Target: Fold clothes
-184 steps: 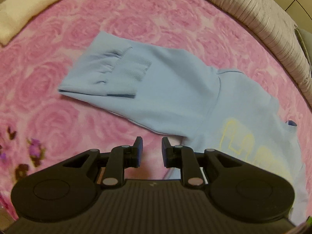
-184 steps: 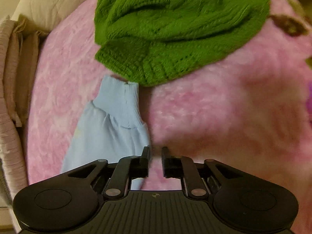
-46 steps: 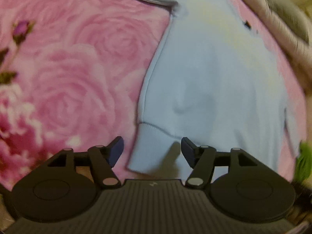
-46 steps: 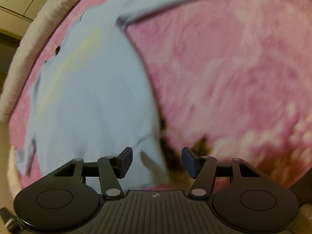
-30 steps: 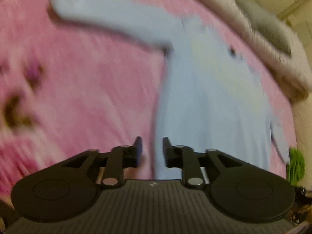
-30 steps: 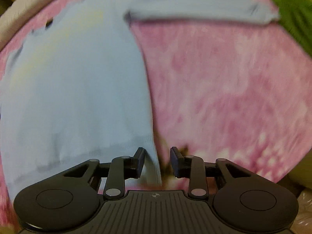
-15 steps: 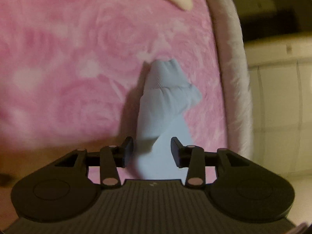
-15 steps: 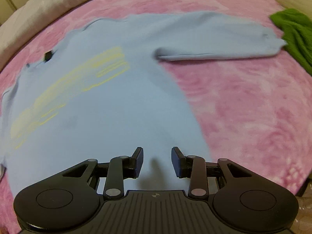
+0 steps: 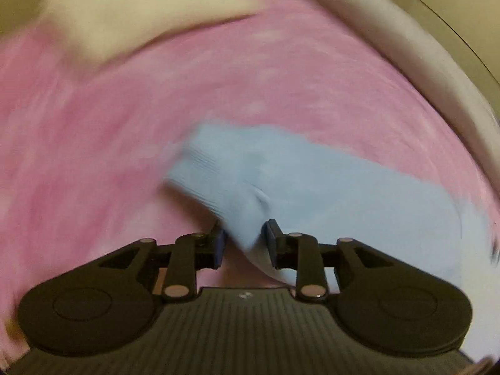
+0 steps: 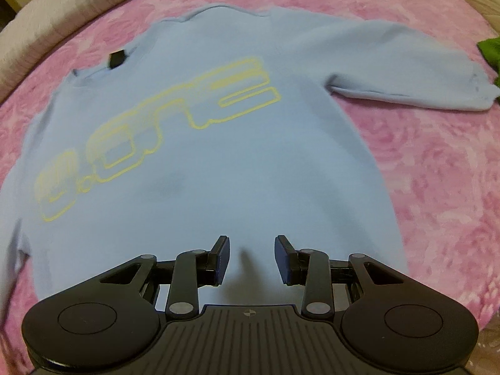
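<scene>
1. Lying flat on the pink blanket (image 10: 437, 162), the light blue sweatshirt (image 10: 193, 162) faced you front-side up, its yellow outlined lettering (image 10: 156, 125) running across the chest.
2. You held your right gripper (image 10: 252, 257) low over the hem of the sweatshirt with its fingers spread apart and nothing between them.
3. One sleeve (image 10: 406, 75) stretched out to the right, its cuff ending just beside a green garment (image 10: 490, 51) at the edge of the view.
4. A small black tag (image 10: 116, 59) sat by the neckline.
5. You had your left gripper (image 9: 243, 243) at the other sleeve (image 9: 281, 181), with a fold of blue cloth near the ribbed cuff (image 9: 203, 175) passing between the fingers; that view was blurred, so I cannot tell whether they were actually clamped on it.
6. A cream cloth (image 9: 140, 15) lay at the far side of the blanket.
</scene>
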Motion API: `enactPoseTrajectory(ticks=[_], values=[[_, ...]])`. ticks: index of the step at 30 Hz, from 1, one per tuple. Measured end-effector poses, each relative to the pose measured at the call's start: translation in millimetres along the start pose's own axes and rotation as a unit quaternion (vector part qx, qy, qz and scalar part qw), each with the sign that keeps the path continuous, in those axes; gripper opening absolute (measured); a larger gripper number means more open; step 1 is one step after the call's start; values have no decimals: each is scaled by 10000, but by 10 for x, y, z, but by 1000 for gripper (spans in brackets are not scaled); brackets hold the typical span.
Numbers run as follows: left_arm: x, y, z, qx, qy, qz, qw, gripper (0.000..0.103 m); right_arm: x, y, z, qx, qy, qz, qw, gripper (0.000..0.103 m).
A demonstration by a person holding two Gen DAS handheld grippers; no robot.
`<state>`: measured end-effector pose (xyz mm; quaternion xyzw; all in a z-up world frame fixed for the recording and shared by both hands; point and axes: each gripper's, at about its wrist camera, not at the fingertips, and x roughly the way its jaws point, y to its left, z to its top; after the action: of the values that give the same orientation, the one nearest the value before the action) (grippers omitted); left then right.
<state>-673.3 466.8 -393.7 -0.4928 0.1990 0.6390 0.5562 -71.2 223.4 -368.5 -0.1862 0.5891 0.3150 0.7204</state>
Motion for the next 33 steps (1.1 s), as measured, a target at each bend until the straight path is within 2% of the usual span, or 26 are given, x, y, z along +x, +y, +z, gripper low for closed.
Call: enactPoseTrajectory(ticks=[2,3,5,8,12,13,16,19,22,24,26,28,30,33], values=[[-132,122,45,-496,-191,-76,9986,28,-24,31,-7,-155,-19,11,9999,36],[-196,128,70,-572,-321,-50,9978,28,-25,25,-19,-222,-12,-37,9997,36],[-300,-29,107,-128,-674,308,9972,23,-17,-14,-44,-239,20,-109,9997,36],[-306,-182,108,374,-696,543,9954,23,3,-146,-101,-14,73,-109,9999,36],[-314,-385,110,1041,-723,853,9883,23,16,-401,-199,179,187,-134,9996,36],[-347,-445,56,1193,-638,804,9875,23,3,-494,-219,248,173,-128,9995,36],[-501,-802,-416,1546,-25,143,9879,23,-36,-841,-270,604,134,-98,9980,36],[-518,-1288,-954,1830,492,-327,9813,23,-98,-1291,-283,1059,48,-32,9944,36],[-585,-1735,-1501,1973,846,-718,9740,23,-157,-1818,-262,1395,-92,-16,9902,36],[-642,-1978,-1789,2096,889,-779,9706,23,-196,-2217,-215,1576,-289,36,9871,36],[-695,-2190,-2038,2178,893,-801,9686,23,-246,-2714,-125,1959,-655,221,9782,36],[-762,-2300,-2204,2035,869,-817,9718,23,-296,-3211,-33,2347,-1020,412,9658,36],[-843,-2382,-2358,1836,852,-823,9758,23,-306,-3669,105,2832,-1421,683,9460,36],[-984,-2460,-2540,1561,796,-790,9814,23,-260,-4271,350,3503,-1988,1063,9091,36]])
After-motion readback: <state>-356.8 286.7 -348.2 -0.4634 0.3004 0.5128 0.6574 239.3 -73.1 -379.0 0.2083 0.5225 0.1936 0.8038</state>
